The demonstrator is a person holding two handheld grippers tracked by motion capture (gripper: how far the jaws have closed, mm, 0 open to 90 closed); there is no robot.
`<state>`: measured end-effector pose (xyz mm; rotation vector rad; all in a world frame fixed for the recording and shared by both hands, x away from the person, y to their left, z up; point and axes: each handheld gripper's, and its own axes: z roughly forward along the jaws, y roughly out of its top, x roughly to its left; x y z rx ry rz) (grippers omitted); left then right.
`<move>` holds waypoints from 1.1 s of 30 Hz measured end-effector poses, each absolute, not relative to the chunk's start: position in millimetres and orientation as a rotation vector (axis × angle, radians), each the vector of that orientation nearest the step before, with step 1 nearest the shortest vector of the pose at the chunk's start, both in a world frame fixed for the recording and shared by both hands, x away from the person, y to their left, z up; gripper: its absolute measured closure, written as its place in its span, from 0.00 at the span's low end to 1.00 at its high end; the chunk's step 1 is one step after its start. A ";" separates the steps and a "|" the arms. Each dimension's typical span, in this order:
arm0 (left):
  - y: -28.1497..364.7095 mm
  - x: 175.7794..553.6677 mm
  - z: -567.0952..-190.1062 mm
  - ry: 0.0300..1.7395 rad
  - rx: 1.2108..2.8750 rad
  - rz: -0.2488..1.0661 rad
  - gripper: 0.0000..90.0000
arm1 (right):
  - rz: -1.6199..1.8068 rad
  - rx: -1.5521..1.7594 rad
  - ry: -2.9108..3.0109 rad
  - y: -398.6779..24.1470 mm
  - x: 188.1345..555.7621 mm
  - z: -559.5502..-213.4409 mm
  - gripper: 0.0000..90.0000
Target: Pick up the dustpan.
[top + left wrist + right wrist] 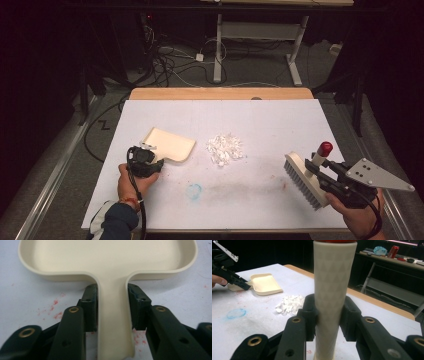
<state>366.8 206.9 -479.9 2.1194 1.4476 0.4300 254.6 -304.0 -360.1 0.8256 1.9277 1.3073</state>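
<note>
Both tools are in hand: left claw (112, 307) clenched on the dustpan (169, 144) handle, right claw (329, 317) grasping the brush (305, 177). White scraps (225, 148) sit mid-bench, unswept; sweeping remains.

My black left gripper (150, 159) grips a cream dustpan (170, 144). Beside the dustpan: white scraps (225, 148). My brush (305, 179) is cream-handled, red-capped, white-bristled.

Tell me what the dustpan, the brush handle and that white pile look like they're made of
Dustpan: likely moulded plastic, cream, smooth satin sheen, rounded rim. Brush handle: probably plastic too, off-white, matte, with a faint embossed triangle pattern and a red cap. White pile: crumpled bits, perhaps paper or foam; too small to tell.
</note>
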 end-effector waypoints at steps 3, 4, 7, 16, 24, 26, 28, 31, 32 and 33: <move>207.2 368.1 -478.1 1.435 2.139 0.425 0.71 | 1.303 0.822 1.934 -302.5 255.1 -360.5 0.78; 207.3 368.3 -477.7 1.426 2.148 0.427 0.71 | 1.302 0.820 1.936 -302.2 255.2 -360.3 0.78; 209.5 368.4 -475.1 1.406 2.169 0.412 0.71 | 1.306 0.827 1.940 -301.8 255.9 -360.0 0.78; 219.4 361.9 -459.7 1.341 2.216 0.427 0.71 | 1.318 0.849 1.932 -306.9 259.6 -360.4 0.78; 228.2 344.6 -444.6 1.284 2.255 0.448 0.71 | 1.306 0.858 1.919 -309.0 259.4 -359.4 0.78; 229.1 342.4 -443.4 1.276 2.256 0.442 0.71 | 1.306 0.860 1.920 -309.0 259.7 -359.9 0.78; 230.2 338.0 -440.8 1.263 2.261 0.440 0.71 | 1.305 0.859 1.920 -309.3 260.3 -360.3 0.78; 231.2 328.9 -434.9 1.224 2.282 0.421 0.71 | 1.310 0.868 1.914 -309.7 262.0 -360.5 0.78; 231.2 328.9 -434.9 1.224 2.282 0.421 0.71 | 1.317 0.871 1.912 -309.7 263.2 -360.7 0.78; 229.6 324.9 -433.7 1.211 2.298 0.409 0.71 | 1.326 0.877 1.909 -309.7 264.9 -361.1 0.78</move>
